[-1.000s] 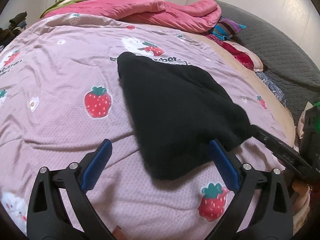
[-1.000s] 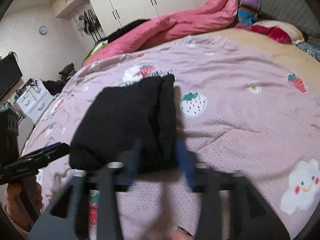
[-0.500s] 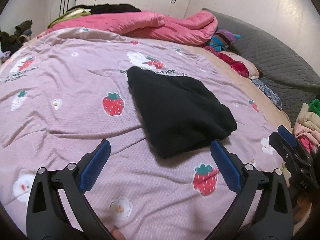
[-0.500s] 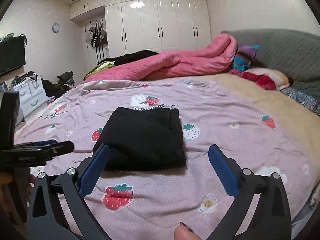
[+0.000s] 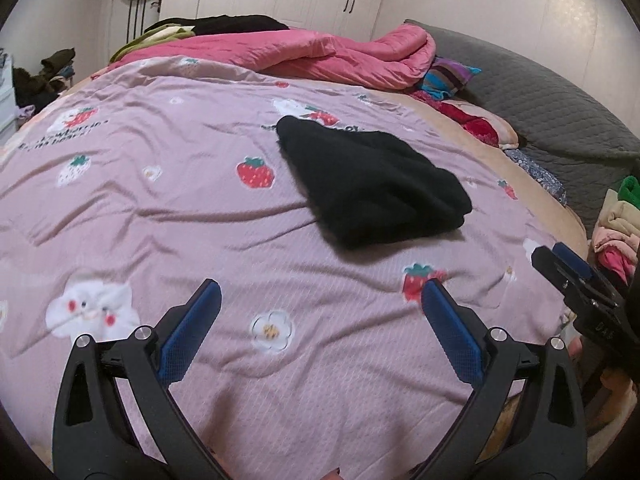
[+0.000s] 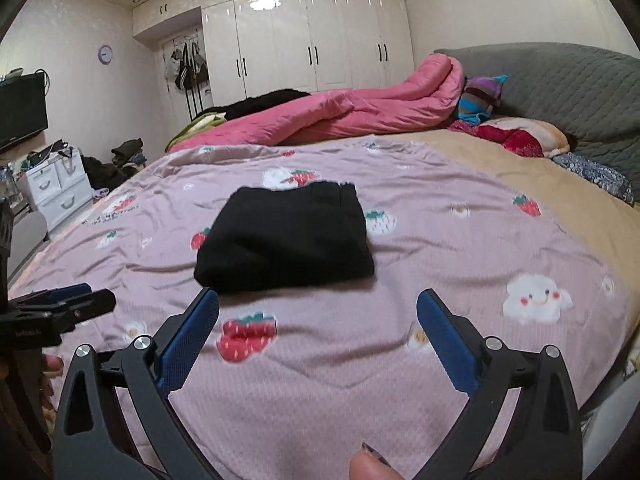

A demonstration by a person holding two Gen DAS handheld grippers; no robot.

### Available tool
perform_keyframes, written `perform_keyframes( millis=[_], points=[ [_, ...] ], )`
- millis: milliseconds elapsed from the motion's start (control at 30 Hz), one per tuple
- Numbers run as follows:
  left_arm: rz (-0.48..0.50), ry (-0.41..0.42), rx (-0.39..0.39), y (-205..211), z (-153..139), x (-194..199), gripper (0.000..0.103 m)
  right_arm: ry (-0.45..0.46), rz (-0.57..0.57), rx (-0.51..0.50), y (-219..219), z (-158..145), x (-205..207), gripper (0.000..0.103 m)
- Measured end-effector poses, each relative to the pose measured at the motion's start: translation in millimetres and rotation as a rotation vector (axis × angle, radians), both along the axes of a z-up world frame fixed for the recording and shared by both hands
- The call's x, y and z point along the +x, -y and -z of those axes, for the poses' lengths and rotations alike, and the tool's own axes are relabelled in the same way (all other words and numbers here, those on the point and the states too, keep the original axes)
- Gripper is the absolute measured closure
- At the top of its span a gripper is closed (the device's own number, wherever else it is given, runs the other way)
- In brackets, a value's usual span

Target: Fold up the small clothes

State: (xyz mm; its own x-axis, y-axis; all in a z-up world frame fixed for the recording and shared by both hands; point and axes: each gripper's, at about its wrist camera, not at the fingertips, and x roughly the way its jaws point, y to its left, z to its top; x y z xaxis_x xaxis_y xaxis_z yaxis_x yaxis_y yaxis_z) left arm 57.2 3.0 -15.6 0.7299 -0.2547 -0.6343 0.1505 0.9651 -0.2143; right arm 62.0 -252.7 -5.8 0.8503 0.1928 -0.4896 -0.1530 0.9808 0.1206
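Observation:
A black garment (image 5: pixel 372 184) lies folded into a compact rectangle on the pink strawberry-print bedspread (image 5: pixel 160 208); it also shows in the right wrist view (image 6: pixel 286 236). My left gripper (image 5: pixel 320 320) is open and empty, held back from the garment over the bedspread. My right gripper (image 6: pixel 318 328) is open and empty, just short of the garment's near edge. The right gripper shows from the side at the right edge of the left wrist view (image 5: pixel 576 276). The left gripper shows at the left edge of the right wrist view (image 6: pixel 60 308).
A pink duvet (image 6: pixel 340 116) lies bunched at the far side of the bed. Pillows (image 6: pixel 516 136) and a grey headboard (image 6: pixel 568 84) are at the right. A stack of folded clothes (image 5: pixel 616 224) sits at the bed's right edge. White drawers (image 6: pixel 56 188) stand at the left.
Both grippers have pulled back from the black garment, which now lies free and folded. The right gripper, nearly closed at the garment a second ago, has opened wide.

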Motion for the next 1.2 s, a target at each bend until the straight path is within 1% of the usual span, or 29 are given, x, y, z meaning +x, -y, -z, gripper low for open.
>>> perform_keyframes(
  millis=[200, 300, 400, 667, 900, 1067, 1200],
  points=[
    [-0.023, 0.013, -0.024, -7.6, 12.3, -2.7, 0.009, -0.011, 0.007, -0.062, -8.8, 22.0, -3.3, 0.004],
    [-0.018, 0.008, -0.039, -9.6, 17.6, -0.6, 0.009, -0.030, 0.011, -0.054, -10.4, 31.7, -0.6, 0.004],
    [-0.015, -0.007, -0.038, -8.8, 23.1, 1.5, 0.009, -0.056, 0.031, -0.047, -11.0, 38.9, 3.7, 0.004],
    [-0.003, -0.037, -0.009, -4.1, 29.3, 2.9, 0.009, -0.071, 0.030, -0.064, -14.8, 42.4, 7.9, 0.004],
    [-0.005, -0.044, -0.016, -4.6, 29.5, 3.3, 0.009, -0.083, 0.034, -0.060, -13.8, 43.1, 8.9, 0.004],
    [-0.020, -0.051, -0.010, -6.3, 29.4, 3.9, 0.009, -0.077, 0.038, -0.065, -13.2, 41.4, 7.7, 0.004],
    [-0.020, -0.049, 0.001, -5.8, 29.1, 3.8, 0.009, -0.083, 0.043, -0.050, -10.6, 40.9, 7.8, 0.004]
  ],
)
